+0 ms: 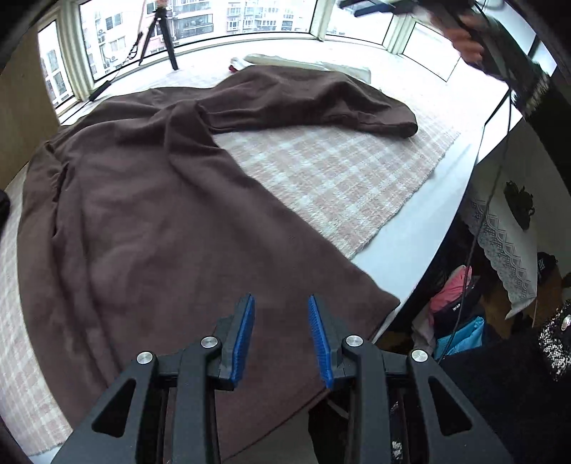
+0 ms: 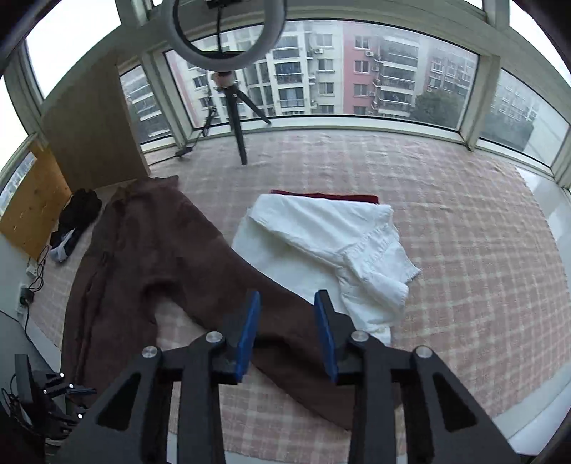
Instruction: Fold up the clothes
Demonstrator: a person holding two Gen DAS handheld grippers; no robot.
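Currently, the brown trousers (image 1: 150, 200) lie spread on a pink-and-white checked cloth (image 1: 321, 171) that covers the white work surface (image 1: 403, 257). In the left wrist view, one leg runs toward the near edge of the surface and passes beneath the left gripper (image 1: 281, 335); the other leg bends away to the right, ending in a cuff near the cloth's far side.

Left gripper: jaws apart, blue ribbed pads (image 1: 242, 339) facing each other, nothing between them. The gripper sits above the near trouser leg; whether it touches the fabric cannot be determined.

Right gripper (image 2: 287, 333): jaws apart, nothing held. In the right wrist view it sits above one leg of the brown trousers (image 2: 142, 257), which runs diagonally under the fingers toward the near edge.

A folded white shirt (image 2: 321, 250) lies just beside that leg; the leg overlaps the shirt's near left edge. A dark red garment (image 2: 324, 195) shows as a strip beneath the shirt's far edge.

A black tripod (image 2: 239, 117) stands on the cloth near the windows (image 2: 357, 71), with a ring light (image 2: 221, 32) above it. A small dark pile of clothing (image 2: 76, 214) lies at the left, beside a wooden panel (image 2: 32, 203).

No brand, label or writing on the task items is legible in either view.
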